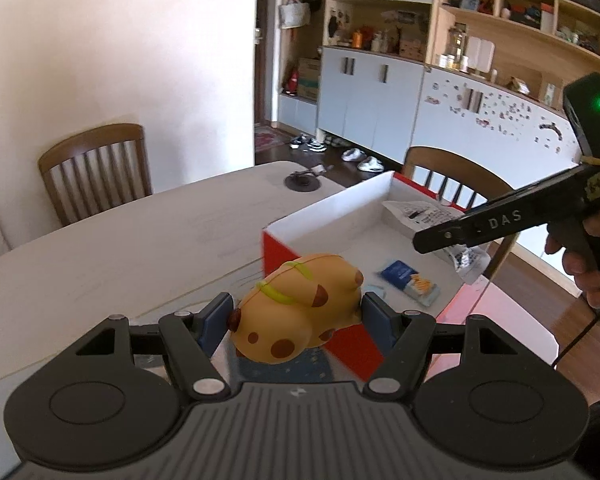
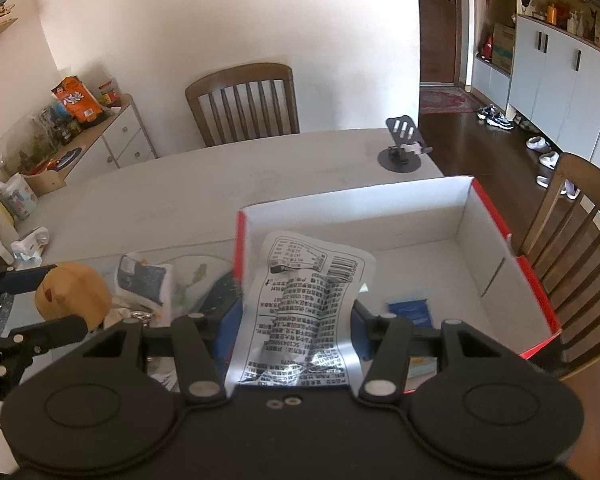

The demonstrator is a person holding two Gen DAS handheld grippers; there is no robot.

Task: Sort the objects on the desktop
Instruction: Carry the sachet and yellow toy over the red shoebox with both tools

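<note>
Item 1. Left gripper (image 1: 298, 314): jaws partly open, blue pads pressed on both flanks of an orange spotted toy (image 1: 300, 306). The toy sits between the fingers, lifted clear of the table (image 1: 120, 248), just short of the near-left corner of the red-and-white box (image 1: 320, 210).

Item 2. Right gripper (image 2: 296, 322): jaws partly open, clamped on a silver printed packet (image 2: 304, 308). The packet stands upright between the pads, its top edge with the barcode leaning over the box's near-left corner and interior.

Item 3. Red-and-white box: open-topped, white inside, red outside, on the table. On its floor, near the front wall, lies a blue packet (image 1: 410, 282).

Item 4. Loose pile, left of the box on the table: a white-and-blue pouch (image 2: 144, 280) and other small items, blurred.

Item 5. Phone stand (image 2: 402, 140): black, on the table beyond the box's far wall, well apart.

Item 6. Wooden chair (image 2: 244, 102): behind the table, beyond the box.
</note>
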